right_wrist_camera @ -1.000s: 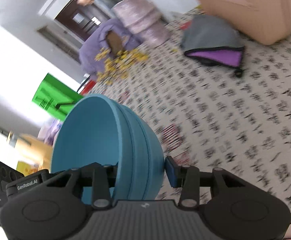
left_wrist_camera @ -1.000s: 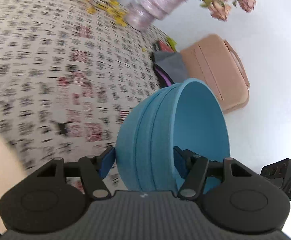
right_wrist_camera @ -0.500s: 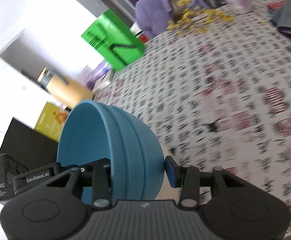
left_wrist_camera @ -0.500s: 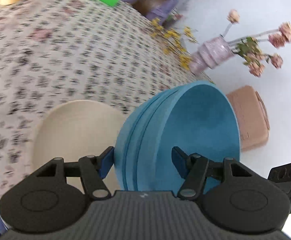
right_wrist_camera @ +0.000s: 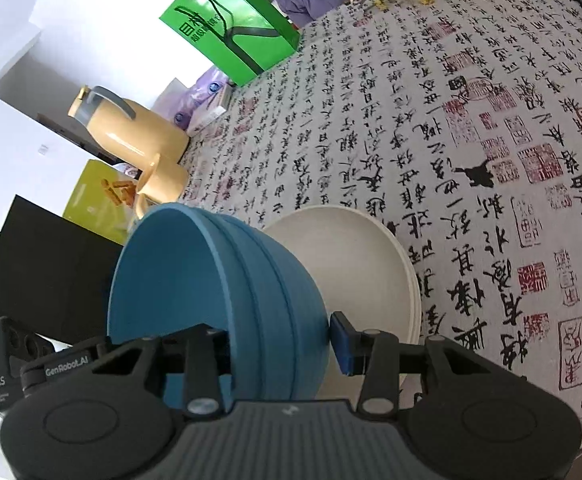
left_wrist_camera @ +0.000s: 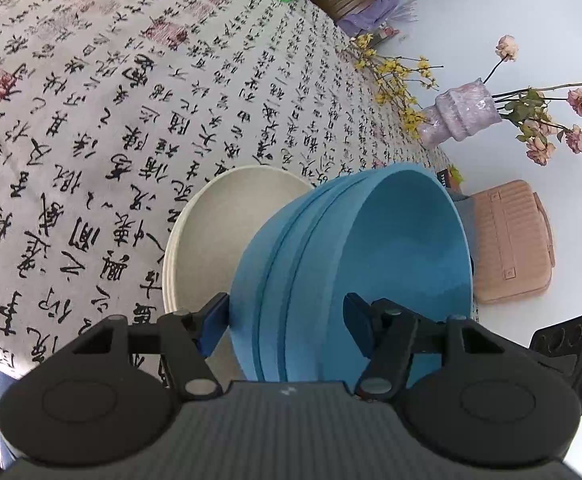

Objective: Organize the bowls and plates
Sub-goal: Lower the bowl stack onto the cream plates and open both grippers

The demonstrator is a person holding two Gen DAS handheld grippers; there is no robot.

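A stack of blue bowls (left_wrist_camera: 331,264) is held between both grippers, one on each side of its rim. My left gripper (left_wrist_camera: 285,318) is shut on the stack's wall, one finger outside and one inside. My right gripper (right_wrist_camera: 281,340) is shut on the opposite wall of the same blue stack (right_wrist_camera: 227,292). The stack hangs above a stack of cream plates (left_wrist_camera: 219,224) lying on the tablecloth; the plates also show in the right wrist view (right_wrist_camera: 355,256). The bowls hide the near part of the plates.
The table has a calligraphy-print cloth (left_wrist_camera: 91,120). A lilac vase of flowers (left_wrist_camera: 459,114), a pink case (left_wrist_camera: 511,240) and a green bag (right_wrist_camera: 231,40) stand around its edges. A yellow jug (right_wrist_camera: 127,124), a yellow cup (right_wrist_camera: 163,180) and a black bag (right_wrist_camera: 47,264) are at the left.
Both grippers have carried the blue bowls across the table to above the cream plates, which have come fully into view. The grips are unchanged.
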